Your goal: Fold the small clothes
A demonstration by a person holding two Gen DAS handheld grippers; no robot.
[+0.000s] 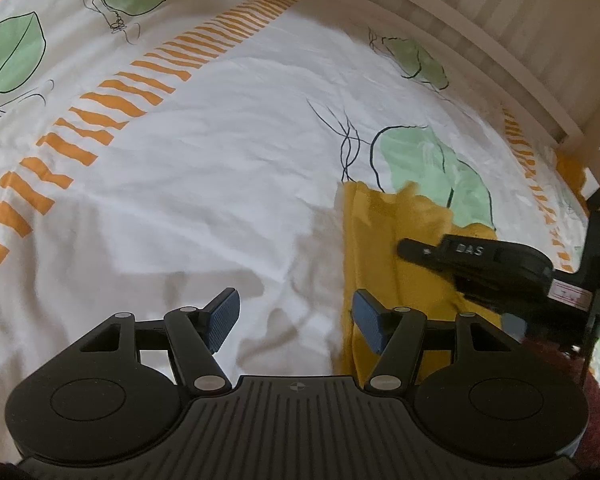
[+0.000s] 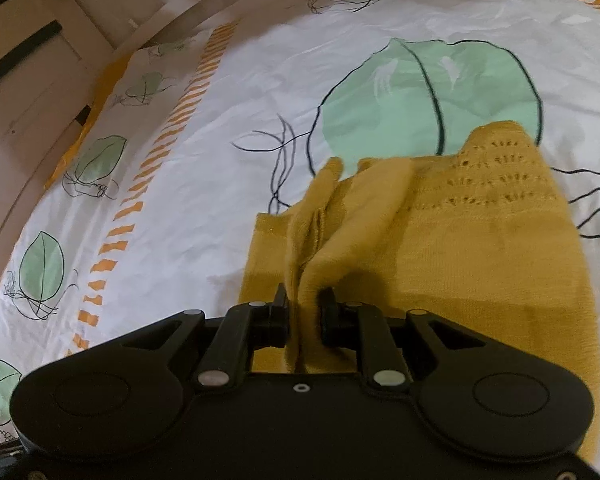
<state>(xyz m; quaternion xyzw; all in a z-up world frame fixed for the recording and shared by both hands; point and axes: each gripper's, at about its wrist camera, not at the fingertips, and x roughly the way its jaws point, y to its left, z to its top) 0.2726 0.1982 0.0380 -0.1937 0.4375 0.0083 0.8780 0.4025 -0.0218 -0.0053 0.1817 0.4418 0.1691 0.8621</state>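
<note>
A small mustard-yellow knitted garment lies on the bed. My right gripper is shut on a bunched fold of it and lifts that fold above the rest. In the left wrist view the garment lies at the right, and the right gripper shows above it. My left gripper is open and empty, its right finger over the garment's left edge, its left finger over bare sheet.
The bed is covered by a white sheet with green leaf prints and orange dashed stripes. A wooden bed frame runs along the far edge. Furniture stands beyond the bed.
</note>
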